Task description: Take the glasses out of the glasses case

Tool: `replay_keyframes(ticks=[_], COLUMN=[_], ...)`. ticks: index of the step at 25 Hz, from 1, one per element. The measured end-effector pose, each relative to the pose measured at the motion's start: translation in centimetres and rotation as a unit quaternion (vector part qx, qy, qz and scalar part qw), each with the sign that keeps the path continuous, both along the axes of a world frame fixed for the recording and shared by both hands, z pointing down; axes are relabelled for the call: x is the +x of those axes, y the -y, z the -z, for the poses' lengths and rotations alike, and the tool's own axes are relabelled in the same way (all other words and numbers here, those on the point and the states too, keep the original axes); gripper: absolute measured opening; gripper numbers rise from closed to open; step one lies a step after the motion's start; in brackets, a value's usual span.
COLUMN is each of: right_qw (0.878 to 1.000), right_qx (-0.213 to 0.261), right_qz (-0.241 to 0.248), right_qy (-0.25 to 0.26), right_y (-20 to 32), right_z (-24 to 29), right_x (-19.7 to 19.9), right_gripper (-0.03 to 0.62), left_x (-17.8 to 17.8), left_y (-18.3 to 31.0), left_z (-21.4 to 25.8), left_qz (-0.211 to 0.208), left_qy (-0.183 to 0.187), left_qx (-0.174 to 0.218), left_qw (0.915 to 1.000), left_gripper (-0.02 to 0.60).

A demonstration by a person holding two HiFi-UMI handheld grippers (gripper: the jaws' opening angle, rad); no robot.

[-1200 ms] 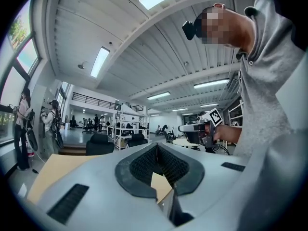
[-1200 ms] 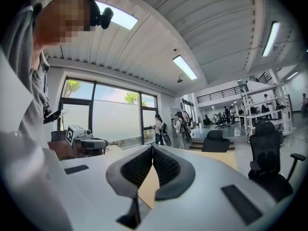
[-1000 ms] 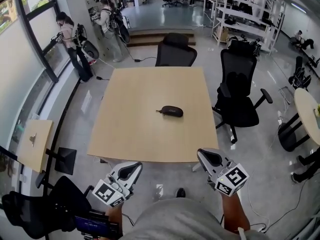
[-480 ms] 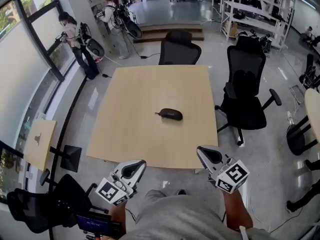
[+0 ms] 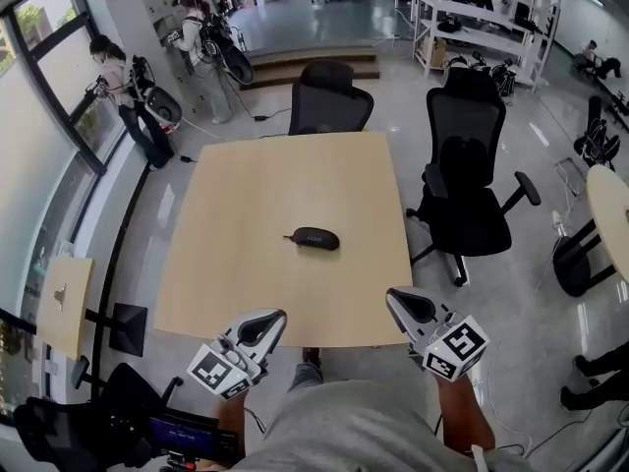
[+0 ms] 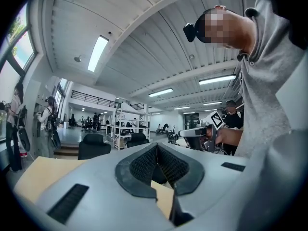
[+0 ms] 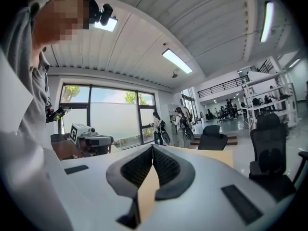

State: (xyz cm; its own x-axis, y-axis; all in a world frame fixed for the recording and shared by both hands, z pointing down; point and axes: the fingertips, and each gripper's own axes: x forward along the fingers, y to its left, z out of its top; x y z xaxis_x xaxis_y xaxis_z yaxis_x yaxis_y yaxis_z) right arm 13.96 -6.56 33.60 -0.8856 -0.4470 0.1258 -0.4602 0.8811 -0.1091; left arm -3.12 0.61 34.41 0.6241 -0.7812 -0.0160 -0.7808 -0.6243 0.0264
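A dark closed glasses case lies near the middle of the light wooden table, with a thin cord sticking out at its left end. My left gripper hangs below the table's near edge on the left, jaws shut and empty. My right gripper is level with it on the right, also shut with nothing in it. Both are well short of the case. The left gripper and the right gripper point up at the room in their own views, which do not show the case.
Two black office chairs stand at the table's far and right sides. A small side table is at the left by the window. People stand at the far left. A round table edge shows at the right.
The table and case have shifted left and nearer in the head view as I stepped closer. Both grippers stay shut at about the same place in the picture.
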Motion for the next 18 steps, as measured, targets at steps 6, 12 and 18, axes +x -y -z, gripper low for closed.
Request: replay_keyframes(ticks=[6, 12, 18], right_qw=[1.0, 0.999, 0.999], right_qx=[0.001, -0.019, -0.034], right_qz=[-0.019, -0.032, -0.031], right_qy=[-0.003, 0.001, -0.004], right_y=[2.1, 4.4, 5.5], right_z=[0.3, -0.9, -2.4], right_x=[-0.5, -2.0, -4.1], right_gripper=[0.008, 0.008, 0.008], left_x=[-0.6, -2.2, -4.2], left_y=[3.6, 5.9, 7.2], left_z=[0.7, -0.5, -2.0], left_qz=[-0.028, -0.037, -0.036], left_qy=[-0.002, 0.0, -0.004], left_qx=[0.007, -0.016, -0.031], left_qw=[0.9996, 0.9992, 0.9989], left_gripper=[0.006, 0.006, 0.006])
